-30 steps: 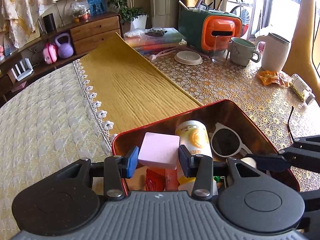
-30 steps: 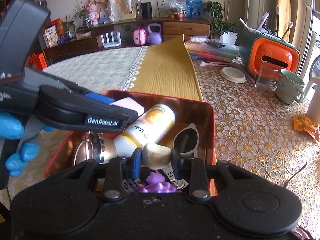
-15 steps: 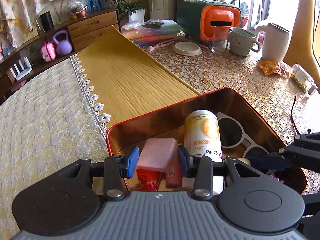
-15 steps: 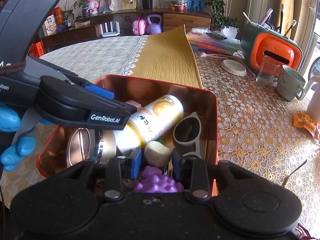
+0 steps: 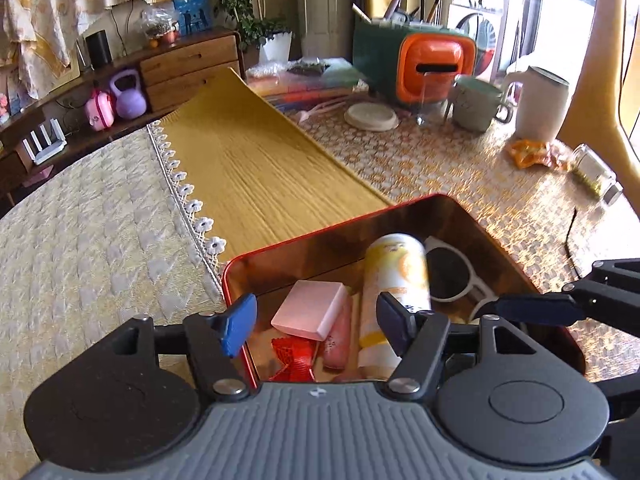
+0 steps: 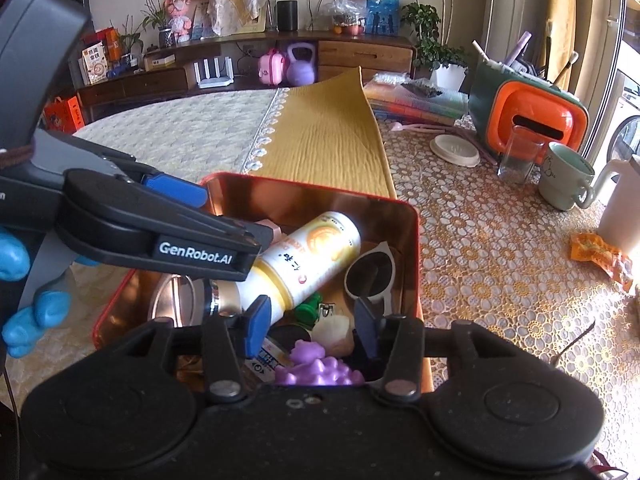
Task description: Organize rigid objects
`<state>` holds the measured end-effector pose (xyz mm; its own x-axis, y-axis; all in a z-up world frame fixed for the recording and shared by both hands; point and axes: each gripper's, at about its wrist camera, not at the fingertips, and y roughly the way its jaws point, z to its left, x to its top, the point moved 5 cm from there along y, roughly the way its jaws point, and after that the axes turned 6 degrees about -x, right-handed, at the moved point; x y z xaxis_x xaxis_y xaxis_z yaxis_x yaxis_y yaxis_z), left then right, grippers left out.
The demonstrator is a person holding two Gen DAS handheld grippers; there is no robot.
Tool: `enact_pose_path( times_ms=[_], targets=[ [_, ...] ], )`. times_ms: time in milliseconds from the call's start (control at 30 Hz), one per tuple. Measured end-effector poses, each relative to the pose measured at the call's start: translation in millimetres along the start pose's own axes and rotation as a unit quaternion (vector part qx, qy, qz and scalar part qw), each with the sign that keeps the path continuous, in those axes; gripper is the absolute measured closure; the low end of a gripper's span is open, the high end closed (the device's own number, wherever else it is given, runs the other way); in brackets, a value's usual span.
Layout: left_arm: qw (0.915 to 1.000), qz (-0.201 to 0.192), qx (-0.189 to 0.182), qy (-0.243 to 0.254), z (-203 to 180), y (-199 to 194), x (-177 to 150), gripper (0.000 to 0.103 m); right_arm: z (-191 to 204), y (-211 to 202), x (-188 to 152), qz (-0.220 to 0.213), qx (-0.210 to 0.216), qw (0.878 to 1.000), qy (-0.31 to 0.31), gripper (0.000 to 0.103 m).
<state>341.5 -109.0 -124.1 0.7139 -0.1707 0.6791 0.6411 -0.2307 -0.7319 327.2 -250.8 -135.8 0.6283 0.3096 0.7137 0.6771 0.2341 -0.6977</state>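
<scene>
The left gripper [image 5: 316, 320] jaws had just opened wide; the pink block [image 5: 310, 310] lay loose between them in the red tin [image 5: 472, 216]. The right gripper [image 6: 312, 322] jaws (also just opened) straddled the pale shell [image 6: 334, 326], unclamped, beside the yellow bottle [image 6: 308, 258].

The tin [image 5: 304, 236] is red outside and coppery within. It holds a pink block [image 5: 310, 312], a white-and-yellow bottle [image 5: 396, 276] with orange print, white-framed sunglasses [image 5: 452, 280] and a purple toy [image 6: 316, 368]. The runner [image 5: 256, 160] is mustard yellow.

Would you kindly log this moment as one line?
left gripper: just opened, pink block released into red tin | right gripper: just opened, pale shell-like piece released
</scene>
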Motion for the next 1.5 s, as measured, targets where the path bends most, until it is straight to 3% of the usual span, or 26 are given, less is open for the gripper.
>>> enact_pose_path(
  times_ms=[367, 767, 1067, 1167, 1500],
  targets=[
    [0.9993, -0.032, -0.019, 0.006, -10, -46, -6, 0.034, 7, -37, 3, -0.021, 0.003, 1.000, 0.006, 0.042],
    [0.9972, -0.066, -0.032, -0.015, -5, -106, -29, 0.028, 16, -79, -3, -0.047, 0.009, 0.998, 0.028, 0.034],
    [0.9953, -0.089, -0.036, -0.012, -8, -145, -50, 0.028, 19, -111, -10, -0.082, 0.016, 0.996, 0.042, 0.024],
    [0.9945, -0.098, -0.035, -0.012, -11, -157, -55, 0.021, 22, -121, -12, -0.095, 0.020, 0.994, 0.045, 0.021],
    [0.9918, -0.118, -0.045, -0.016, -20, -184, -69, 0.018, 29, -150, -24, -0.138, 0.035, 0.989, 0.047, 0.010]
  ],
)
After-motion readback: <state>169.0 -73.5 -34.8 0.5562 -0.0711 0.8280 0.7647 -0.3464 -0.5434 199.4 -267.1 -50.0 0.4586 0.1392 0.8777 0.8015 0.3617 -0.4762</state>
